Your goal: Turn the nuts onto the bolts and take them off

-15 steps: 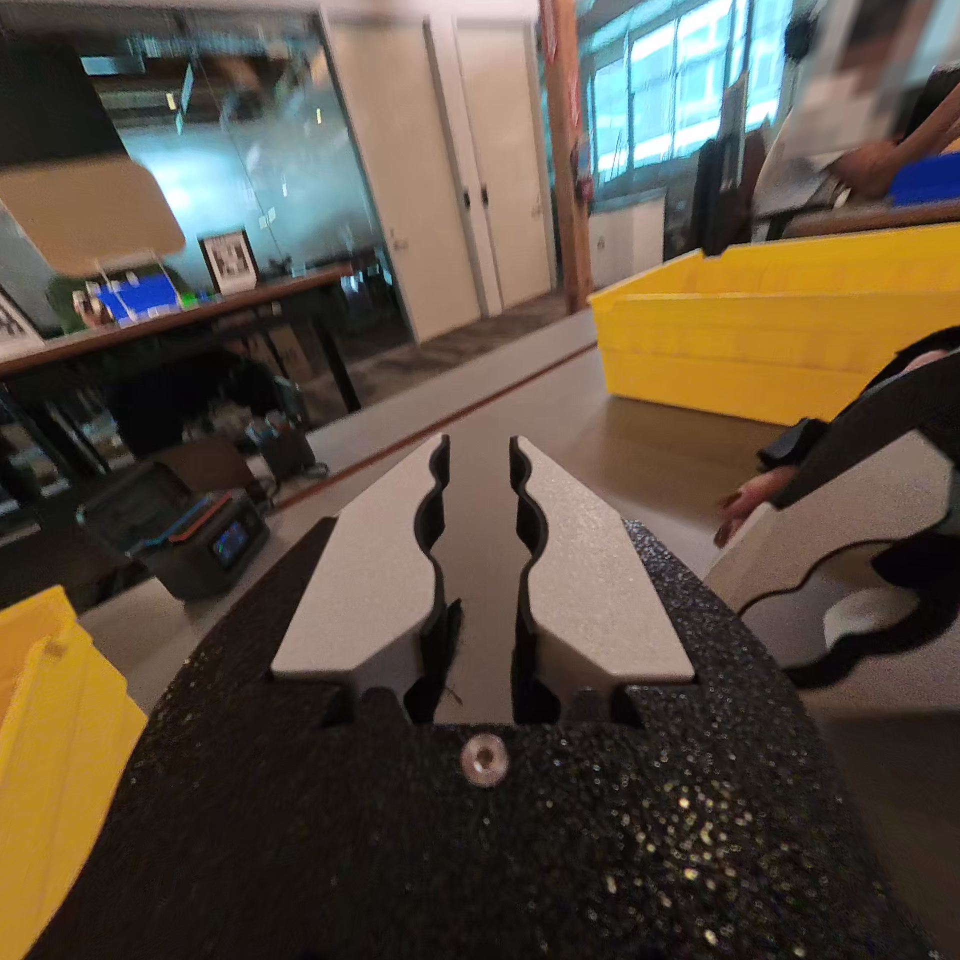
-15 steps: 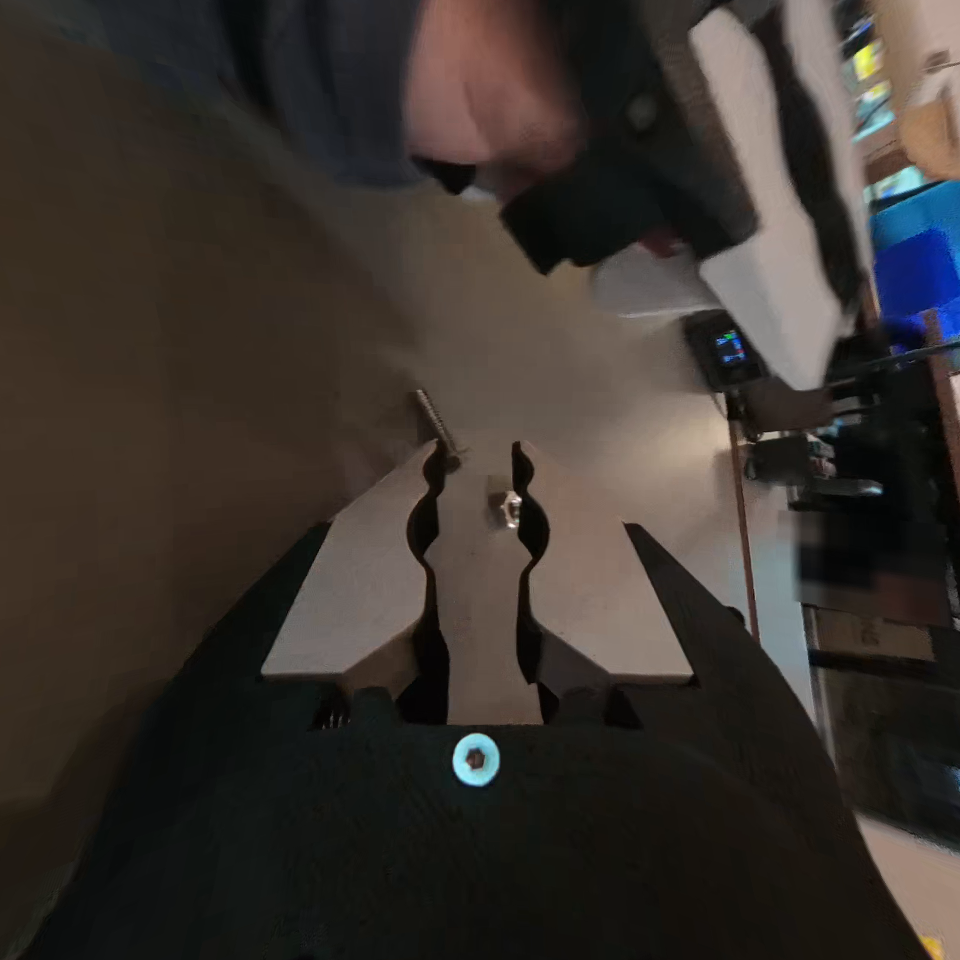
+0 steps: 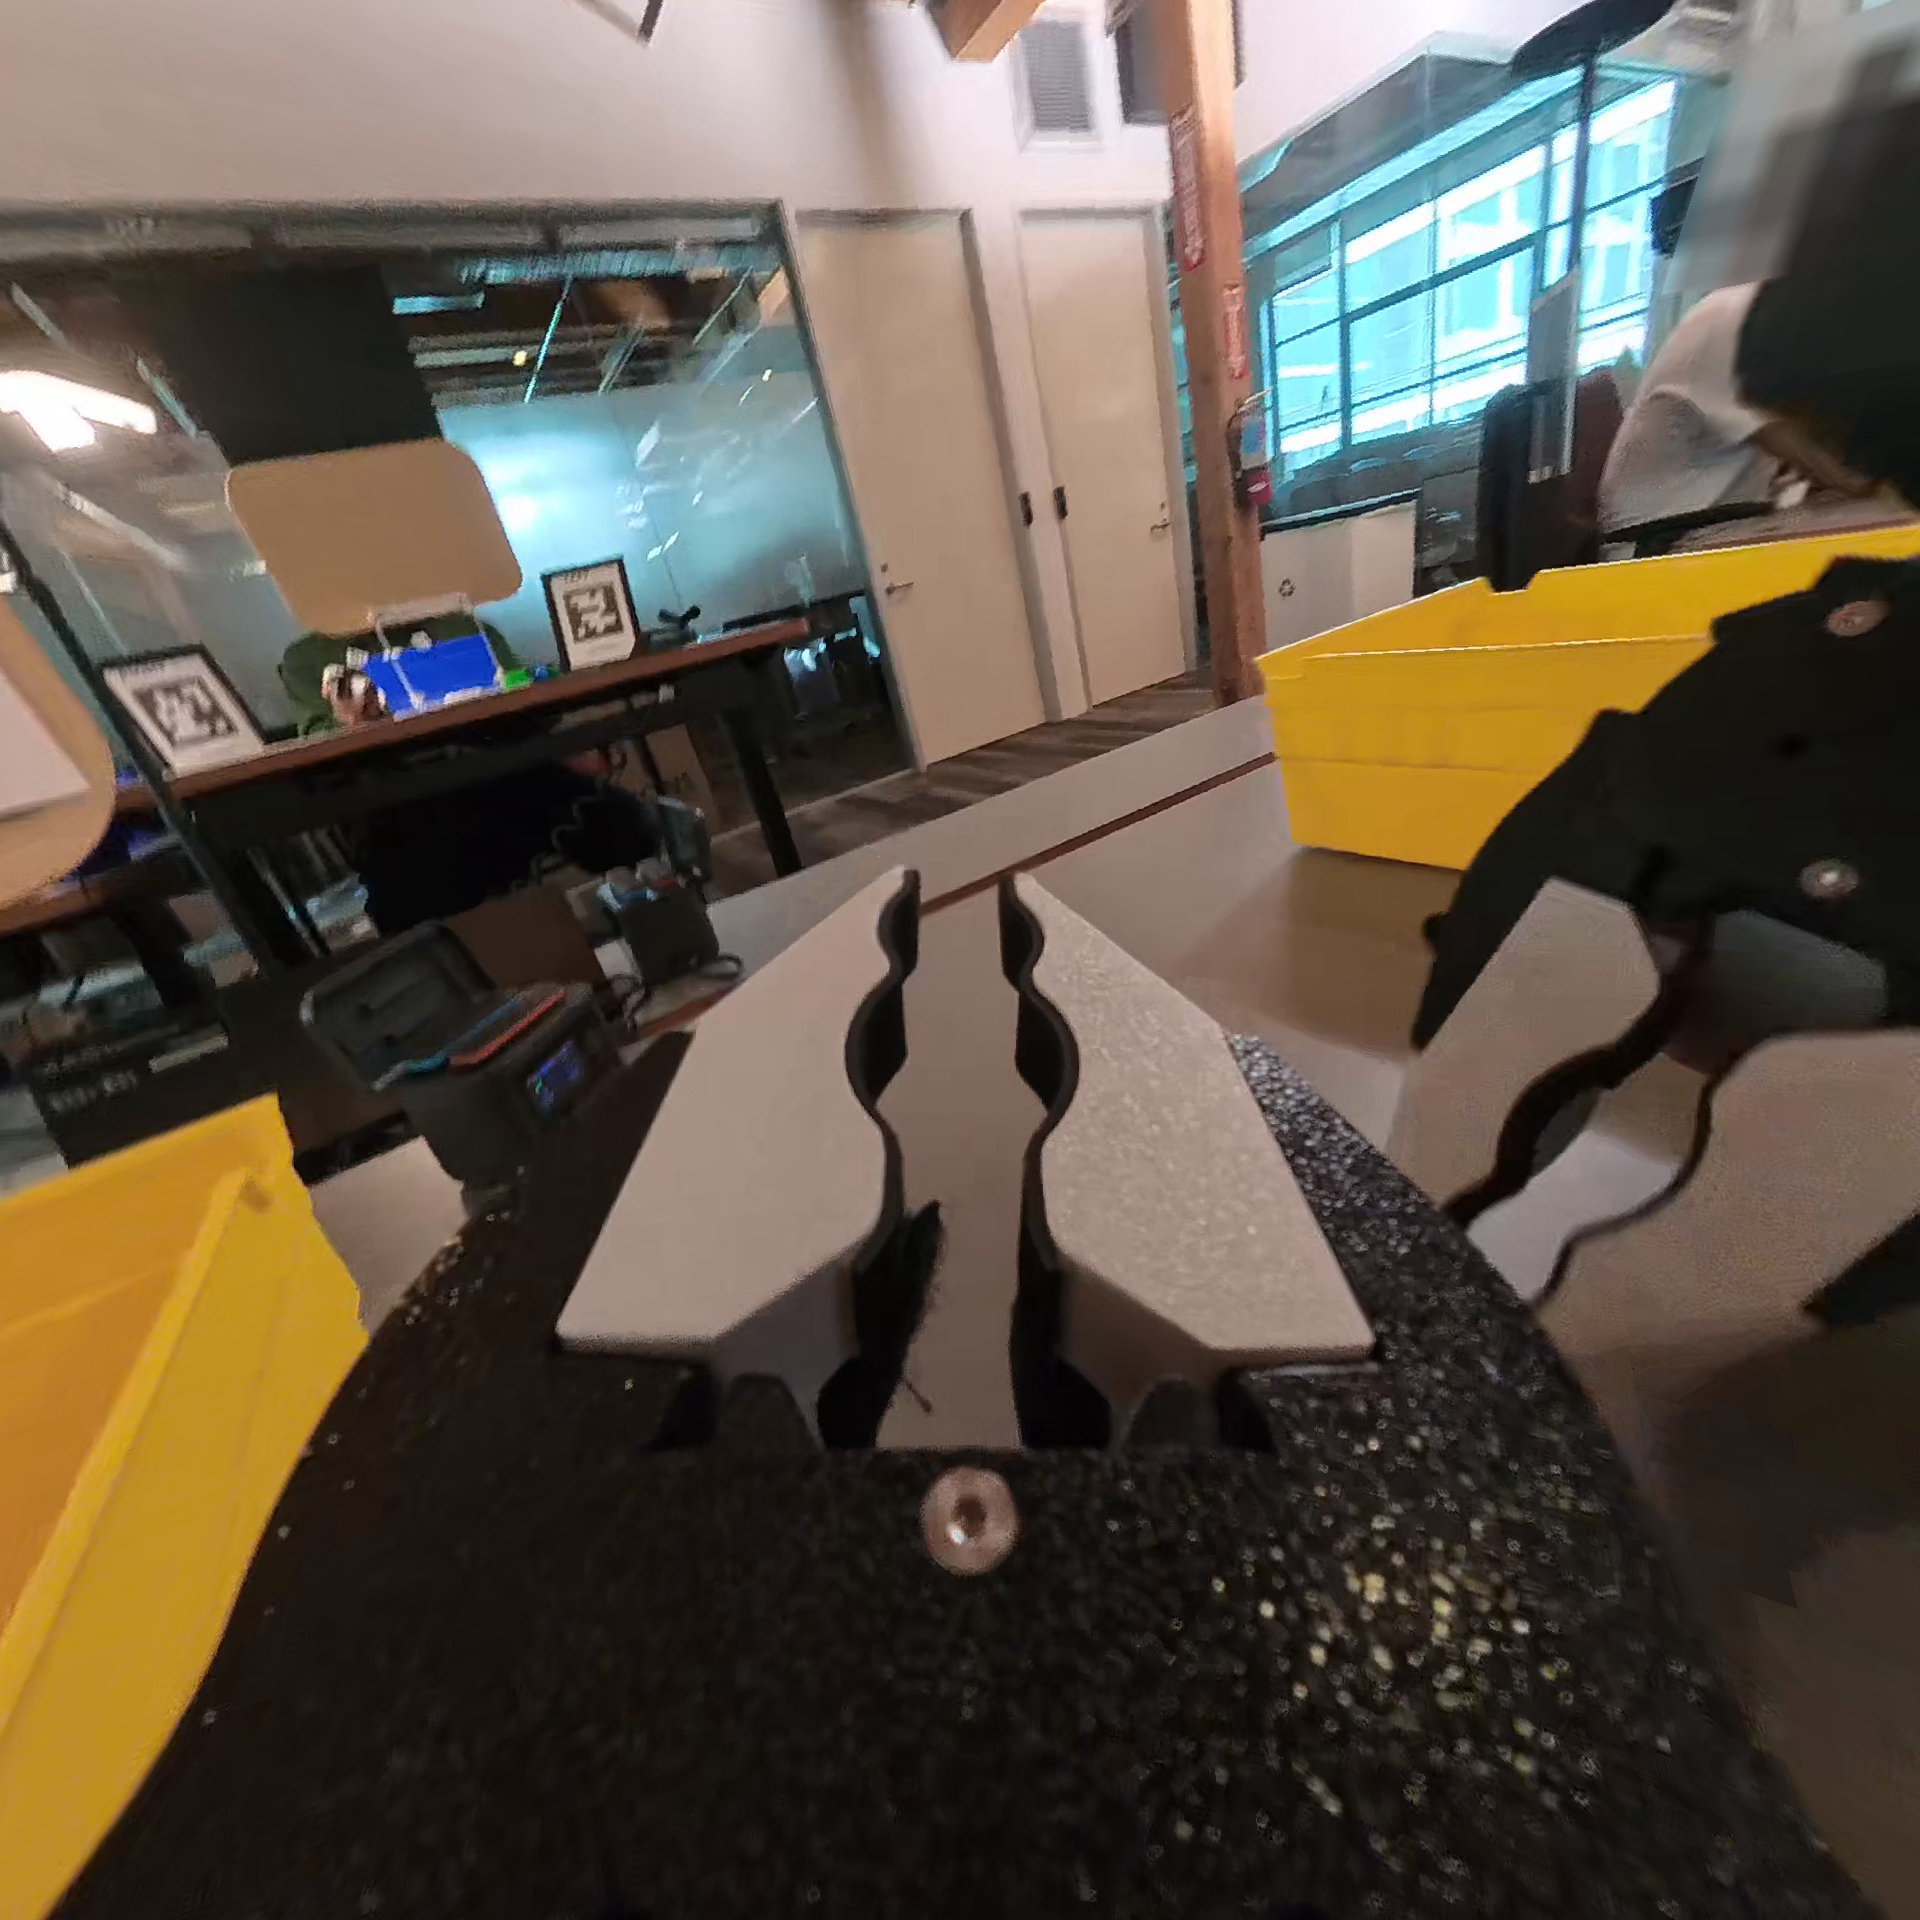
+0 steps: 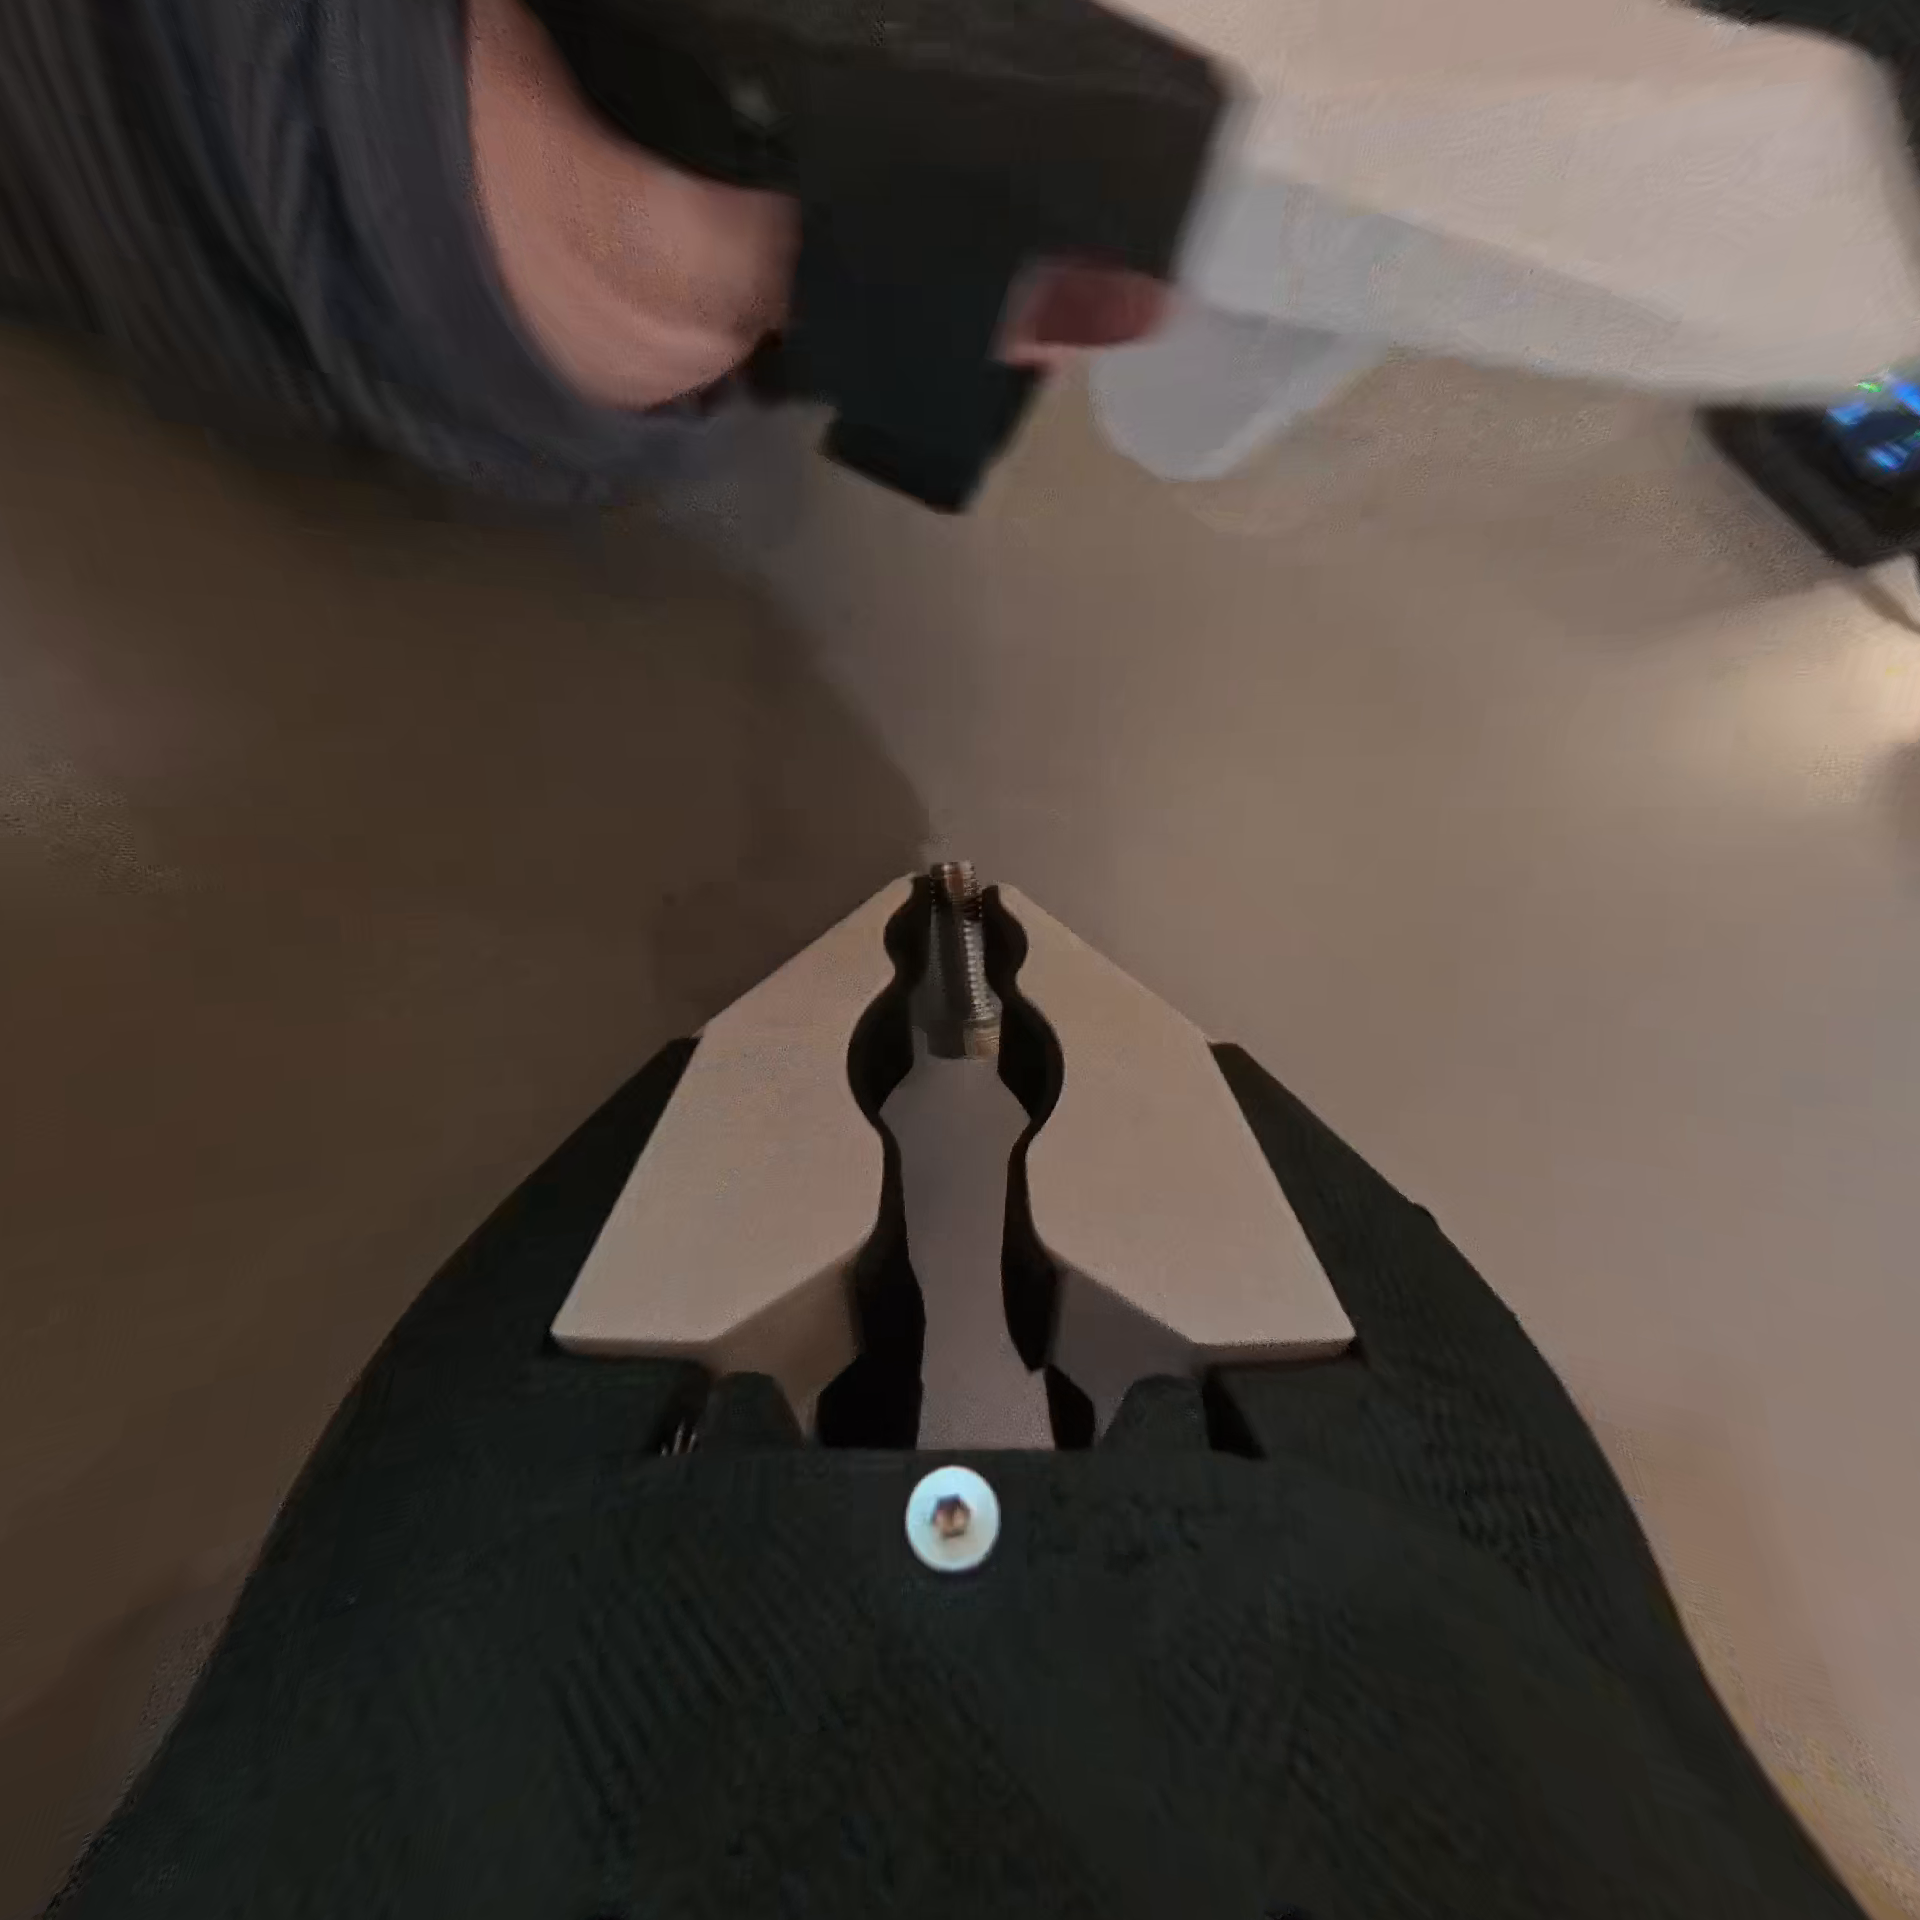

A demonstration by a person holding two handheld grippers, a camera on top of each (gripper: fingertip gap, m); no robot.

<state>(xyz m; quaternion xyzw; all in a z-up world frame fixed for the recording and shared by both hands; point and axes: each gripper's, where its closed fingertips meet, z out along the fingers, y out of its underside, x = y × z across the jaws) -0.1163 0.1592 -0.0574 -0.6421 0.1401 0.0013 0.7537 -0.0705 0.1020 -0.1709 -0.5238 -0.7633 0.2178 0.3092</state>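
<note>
Right wrist view shows my right hand-held gripper [image 4: 957, 902] closed on a bolt [image 4: 958, 961], pinched near the fingertips with its threaded end poking just past them, above the tan counter [image 4: 1455, 935]. No nut is visible in either view, so I cannot say where it lies. My left hand-held gripper [image 3: 958, 902] is parted a little and holds nothing; it hangs over the counter between two yellow bins [image 3: 1455, 727]. To do this step well, I judge I should keep the bolt clamped firmly and pointing straight out, fetch a nut with the left, square it to the thread tip, and turn gently at first, so it does not cross-thread.
</note>
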